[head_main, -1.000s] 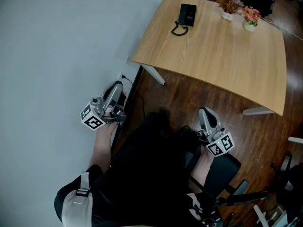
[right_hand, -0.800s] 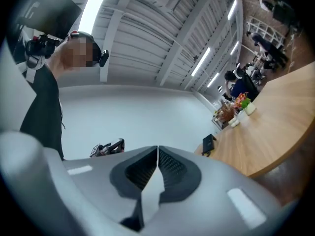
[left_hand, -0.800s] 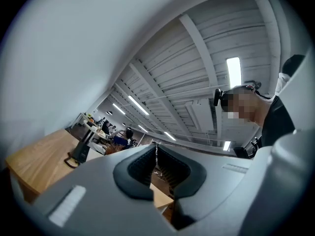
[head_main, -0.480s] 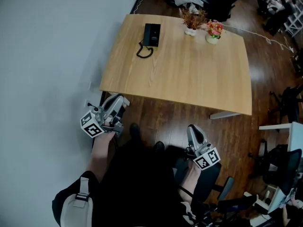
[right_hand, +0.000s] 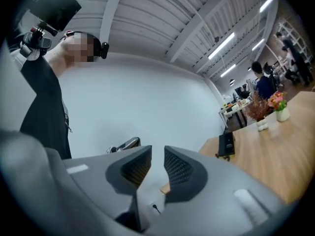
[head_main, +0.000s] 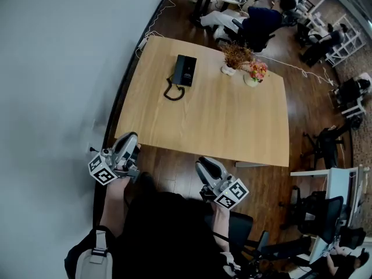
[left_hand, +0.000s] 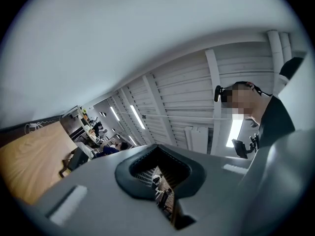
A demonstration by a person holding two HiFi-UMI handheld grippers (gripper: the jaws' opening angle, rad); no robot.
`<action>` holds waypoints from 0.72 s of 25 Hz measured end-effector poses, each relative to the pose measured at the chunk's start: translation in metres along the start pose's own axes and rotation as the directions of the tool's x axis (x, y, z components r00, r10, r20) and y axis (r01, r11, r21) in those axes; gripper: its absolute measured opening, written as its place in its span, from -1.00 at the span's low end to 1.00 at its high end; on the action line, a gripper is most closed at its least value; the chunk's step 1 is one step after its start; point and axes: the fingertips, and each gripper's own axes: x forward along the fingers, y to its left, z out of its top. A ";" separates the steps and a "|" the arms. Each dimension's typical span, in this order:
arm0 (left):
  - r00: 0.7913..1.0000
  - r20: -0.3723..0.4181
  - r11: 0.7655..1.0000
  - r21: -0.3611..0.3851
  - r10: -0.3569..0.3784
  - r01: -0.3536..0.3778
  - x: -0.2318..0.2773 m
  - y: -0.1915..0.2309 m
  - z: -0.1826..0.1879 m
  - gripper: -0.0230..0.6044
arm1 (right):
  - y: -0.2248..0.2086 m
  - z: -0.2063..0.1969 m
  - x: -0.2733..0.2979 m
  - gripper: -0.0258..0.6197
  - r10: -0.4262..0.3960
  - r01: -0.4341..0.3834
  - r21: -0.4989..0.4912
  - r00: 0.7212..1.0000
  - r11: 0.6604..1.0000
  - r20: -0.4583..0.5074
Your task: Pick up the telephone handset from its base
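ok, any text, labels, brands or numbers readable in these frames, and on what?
None can be read in any view.
telephone: any print on it is too small to read.
marker cubes: black-and-white square patterns only, no words or digits.

Wooden table (head_main: pixel 232 121) beside white wall (head_main: pixel 52 68); dried-plant pot (head_main: pixel 229 70), pink-flower pot (head_main: pixel 251 80) near far edge (just beside each other).

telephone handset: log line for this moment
handset on base, untouched | left gripper shut, empty | right gripper jaws just opening, nothing between | both short of table
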 end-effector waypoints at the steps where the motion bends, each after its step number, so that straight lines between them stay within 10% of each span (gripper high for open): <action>1: 1.000 0.007 1.000 -0.009 0.009 -0.009 -0.005 0.008 0.007 -0.92 | 0.005 -0.005 0.013 -0.66 0.009 -0.009 -0.004 1.000 1.000 -0.026; 18: 0.998 0.061 0.997 -0.080 0.000 0.005 -0.024 0.064 0.037 -0.92 | 0.026 -0.015 0.083 -0.50 -0.019 0.007 -0.071 0.984 0.997 -0.176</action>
